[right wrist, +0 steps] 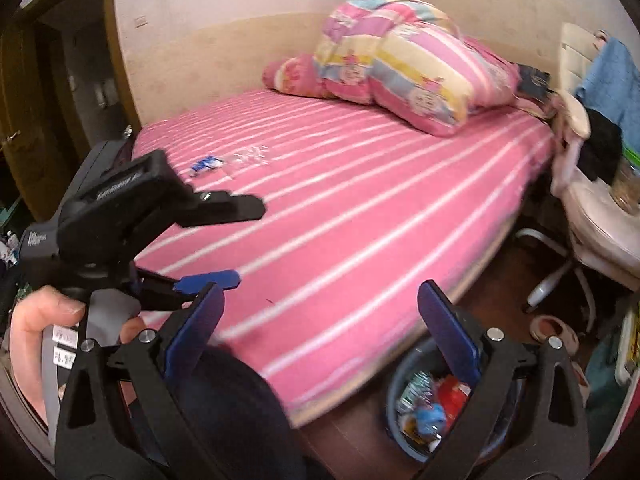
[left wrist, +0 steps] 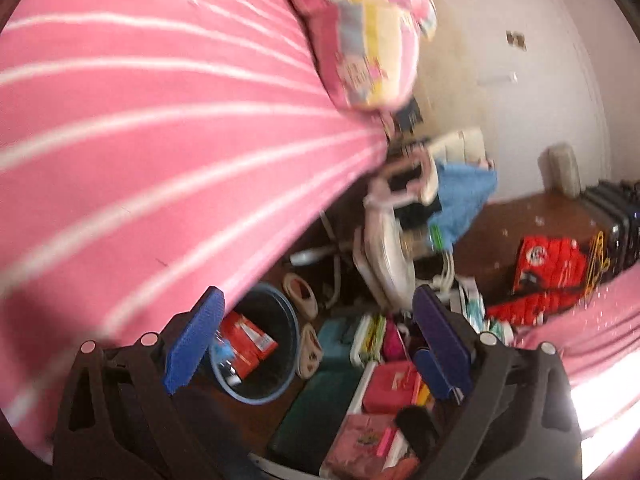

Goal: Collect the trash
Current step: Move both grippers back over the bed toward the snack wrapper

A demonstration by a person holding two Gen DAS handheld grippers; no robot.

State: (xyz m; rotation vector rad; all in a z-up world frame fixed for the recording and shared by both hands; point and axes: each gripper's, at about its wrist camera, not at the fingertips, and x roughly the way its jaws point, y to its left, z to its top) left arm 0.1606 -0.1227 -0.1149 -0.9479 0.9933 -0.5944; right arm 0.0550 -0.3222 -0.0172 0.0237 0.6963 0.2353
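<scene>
A blue-and-white wrapper [right wrist: 206, 164] and a scrap of clear plastic [right wrist: 252, 156] lie on the pink striped bed [right wrist: 360, 208] near its far left side. On the floor at the bed's near corner stands a blue trash bin [right wrist: 394, 384] holding several wrappers; the left wrist view shows the bin [left wrist: 294, 322] with a red wrapper [left wrist: 246, 340] inside. My left gripper [left wrist: 316, 332] is open and empty above the bin. A hand holds that left gripper [right wrist: 250, 242] over the bed edge. My right gripper [right wrist: 320, 320] is open and empty, its right finger over the bin.
A folded quilt [right wrist: 408, 64] sits at the head of the bed. A white chair [right wrist: 600, 224] piled with clothes stands right of the bed. Slippers [left wrist: 300, 292], pink boxes [left wrist: 384, 384], red packages [left wrist: 548, 268] and a suitcase [left wrist: 612, 216] crowd the floor. A door [right wrist: 24, 120] is far left.
</scene>
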